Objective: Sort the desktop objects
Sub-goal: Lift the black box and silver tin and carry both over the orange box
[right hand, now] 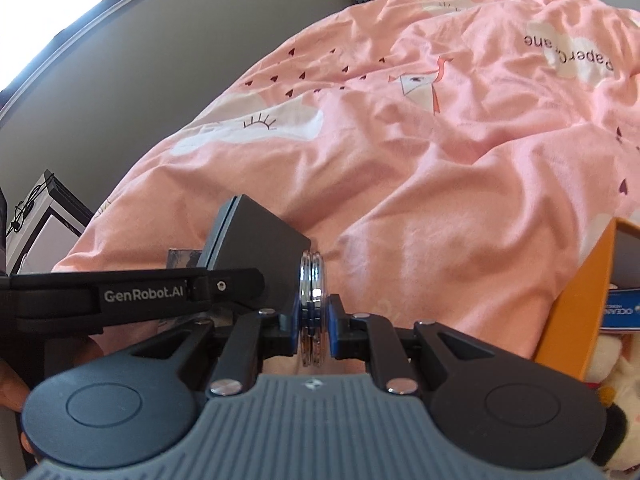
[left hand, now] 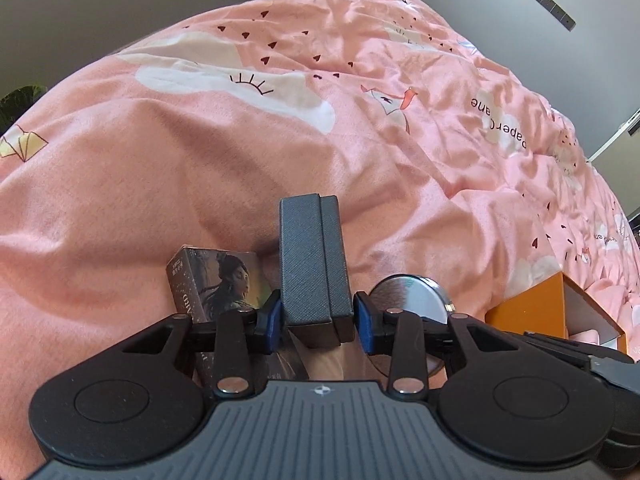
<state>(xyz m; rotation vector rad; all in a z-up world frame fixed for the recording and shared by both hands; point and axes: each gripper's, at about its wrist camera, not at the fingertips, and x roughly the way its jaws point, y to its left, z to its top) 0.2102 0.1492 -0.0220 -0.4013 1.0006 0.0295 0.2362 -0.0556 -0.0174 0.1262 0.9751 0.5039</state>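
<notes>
My left gripper (left hand: 318, 322) is shut on a dark grey textured box (left hand: 314, 264) and holds it upright above the pink bedspread (left hand: 200, 152). The same box (right hand: 256, 240) shows in the right wrist view, left of centre. My right gripper (right hand: 314, 320) is shut on a round silver compact mirror (right hand: 313, 280), held edge-on. That mirror (left hand: 412, 300) shows face-on in the left wrist view, just right of the box. A card box with a woman's portrait (left hand: 224, 284) lies on the bed, left of the grey box.
An orange open box (left hand: 560, 312) stands at the right; in the right wrist view the box (right hand: 576, 300) holds a blue packet (right hand: 624, 312) and a plush toy (right hand: 616, 408). The wrinkled pink bedspread (right hand: 420, 160) fills the view. Grey walls lie behind.
</notes>
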